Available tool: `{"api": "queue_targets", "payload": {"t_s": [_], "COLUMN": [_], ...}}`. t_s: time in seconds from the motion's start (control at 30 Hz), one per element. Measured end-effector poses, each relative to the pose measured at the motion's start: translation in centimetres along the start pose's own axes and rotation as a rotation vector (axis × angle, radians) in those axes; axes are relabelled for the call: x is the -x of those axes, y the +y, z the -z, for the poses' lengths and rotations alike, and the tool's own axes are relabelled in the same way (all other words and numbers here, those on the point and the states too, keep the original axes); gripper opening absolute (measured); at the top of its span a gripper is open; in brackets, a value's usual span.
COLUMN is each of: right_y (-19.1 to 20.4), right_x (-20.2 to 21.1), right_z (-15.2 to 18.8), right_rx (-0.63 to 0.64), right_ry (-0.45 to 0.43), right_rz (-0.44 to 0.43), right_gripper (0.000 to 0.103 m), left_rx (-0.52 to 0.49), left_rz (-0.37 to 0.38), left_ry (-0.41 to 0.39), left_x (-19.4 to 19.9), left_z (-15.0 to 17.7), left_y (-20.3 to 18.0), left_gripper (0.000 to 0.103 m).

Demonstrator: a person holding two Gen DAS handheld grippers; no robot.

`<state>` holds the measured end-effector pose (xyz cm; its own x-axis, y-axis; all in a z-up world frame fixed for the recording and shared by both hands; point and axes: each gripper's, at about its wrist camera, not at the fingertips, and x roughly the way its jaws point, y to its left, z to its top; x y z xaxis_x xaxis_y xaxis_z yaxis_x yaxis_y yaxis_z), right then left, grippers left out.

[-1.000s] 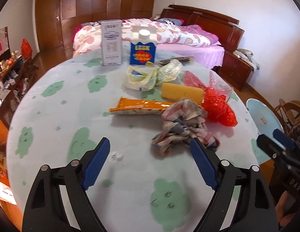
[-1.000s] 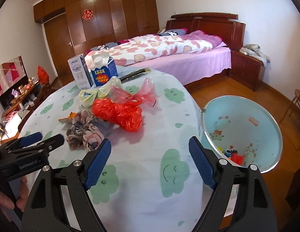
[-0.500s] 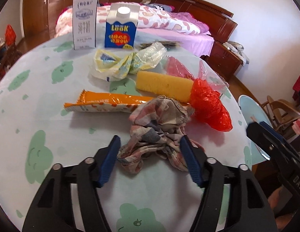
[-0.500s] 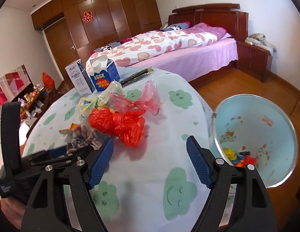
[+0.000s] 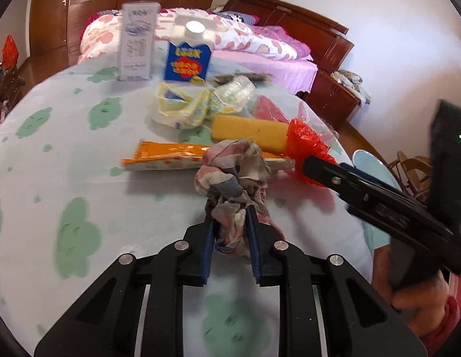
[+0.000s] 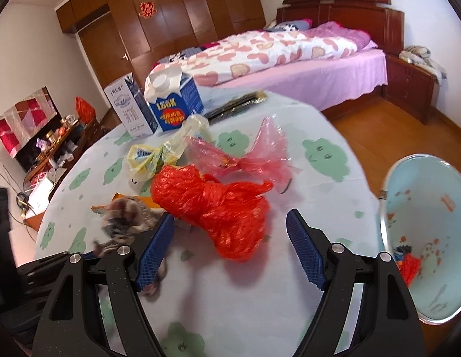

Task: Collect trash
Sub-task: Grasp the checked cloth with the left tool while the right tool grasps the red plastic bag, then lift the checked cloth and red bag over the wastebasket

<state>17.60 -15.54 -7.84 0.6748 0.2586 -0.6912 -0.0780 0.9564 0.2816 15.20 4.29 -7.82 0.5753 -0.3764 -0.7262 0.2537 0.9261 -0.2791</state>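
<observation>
Item: crumpled plaid rag, soft and limp, pinched between the closed blue pads of your left gripper. Risk: the loose folds hang outside the grip and can snag the orange wrapper touching the rag's left side, dragging it along.

Item: yellow sponge block, just behind the rag; porous, rectangular.

Item: red plastic bag, right of the rag; thin, crinkled, knotted. Your right gripper stands wide open around its near end, holding nothing. Risk: a shallow bite slips off slick film.

Item: bin, far right, off the table.
</observation>
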Motion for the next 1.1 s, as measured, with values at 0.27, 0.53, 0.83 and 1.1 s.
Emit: {"api": "queue_targets", "payload": {"t_s": [0.27, 0.53, 0.83, 1.1], "right_y": [1.2, 2.2, 1.4, 0.0], "right_x": [0.3, 4.7, 9.2, 12.2], "right_z": [0.9, 2.2, 3.1, 3.4], "right_rx": [0.042, 0.084, 0.078, 0.085], "right_ry": [0.000, -0.100, -0.189, -0.229], "right_rz": [-0.019, 0.013, 0.055, 0.082], "right_gripper": [0.029, 0.024, 0.024, 0.024], "left_rx": [0.035, 0.033, -0.025, -0.073], "left_rz": [-0.050, -0.060, -0.077, -0.080], "left_ry": [-0.075, -0.113, -0.188, -0.208], "left_x": [3.6, 5.3, 8.1, 9.1], "left_z": [0.2, 0.5, 0.0, -0.2], "left_y": [2.5, 2.2, -1.0, -4.1], "left_gripper": [0.014, 0.014, 0.014, 0.014]}}
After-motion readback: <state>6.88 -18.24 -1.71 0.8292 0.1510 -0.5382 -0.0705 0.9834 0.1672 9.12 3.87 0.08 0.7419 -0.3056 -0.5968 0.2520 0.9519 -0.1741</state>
